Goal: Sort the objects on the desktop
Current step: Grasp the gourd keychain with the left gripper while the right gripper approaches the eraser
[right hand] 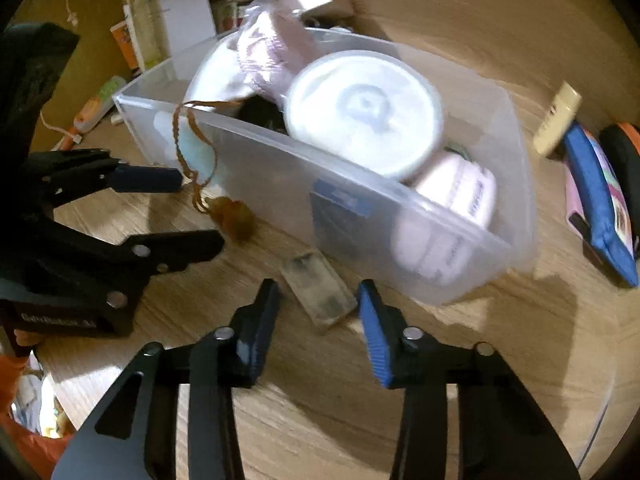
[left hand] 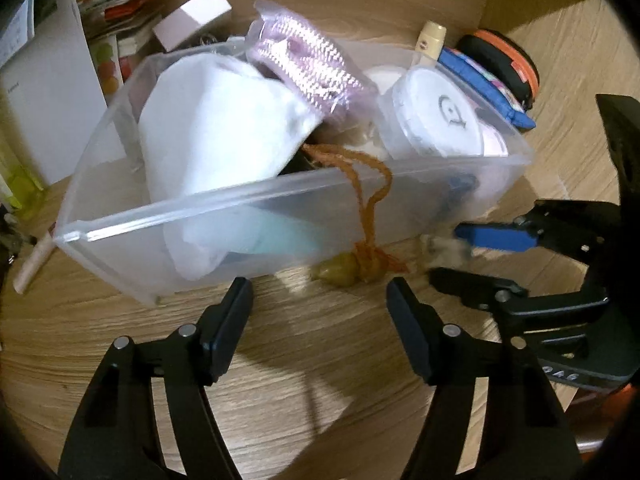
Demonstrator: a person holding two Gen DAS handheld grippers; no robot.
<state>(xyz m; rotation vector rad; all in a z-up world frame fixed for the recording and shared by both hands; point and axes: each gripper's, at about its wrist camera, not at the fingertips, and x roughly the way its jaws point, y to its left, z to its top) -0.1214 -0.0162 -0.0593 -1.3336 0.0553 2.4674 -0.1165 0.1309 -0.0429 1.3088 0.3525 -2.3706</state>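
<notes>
Just beyond both grippers, a translucent rectangular plastic bin (left hand: pixel 280 204) sat on the wood-grain tabletop (left hand: pixel 280 380), already crowded with sorted things. Inside it lay a soft white cloth bundle (left hand: pixel 216 128) at the left, a pink knitted piece in clear wrapping (left hand: pixel 304 68) towards the far side, and a round white lidded tub (left hand: pixel 436 114) at the right, with a pale pink cylindrical container (right hand: pixel 456 204) lying beside the tub. An orange braided cord (left hand: pixel 366 188) hung over the bin's near wall, ending in a small yellowish charm (left hand: pixel 340 270) resting on the tabletop just outside the bin.

The left gripper (left hand: pixel 320 296) hovered near the charm, its jaws spread wide and holding nothing. The right gripper (right hand: pixel 318 300) was also spread; a small, smudged, translucent rectangular block (right hand: pixel 318 294) lay on the tabletop between its fingertips, near the bin's front wall, and the blur left it unclear whether either finger touched it.

To the right of the bin, outside it, stood a cream-coloured tube (right hand: pixel 558 120), a flat blue fabric pouch (right hand: pixel 600 208) and a black round case with an orange rim (left hand: pixel 504 68). At the far left, a white box (left hand: pixel 48 100), a pink carton (left hand: pixel 194 16) and stacked papers (left hand: pixel 120 4) were piled together.
</notes>
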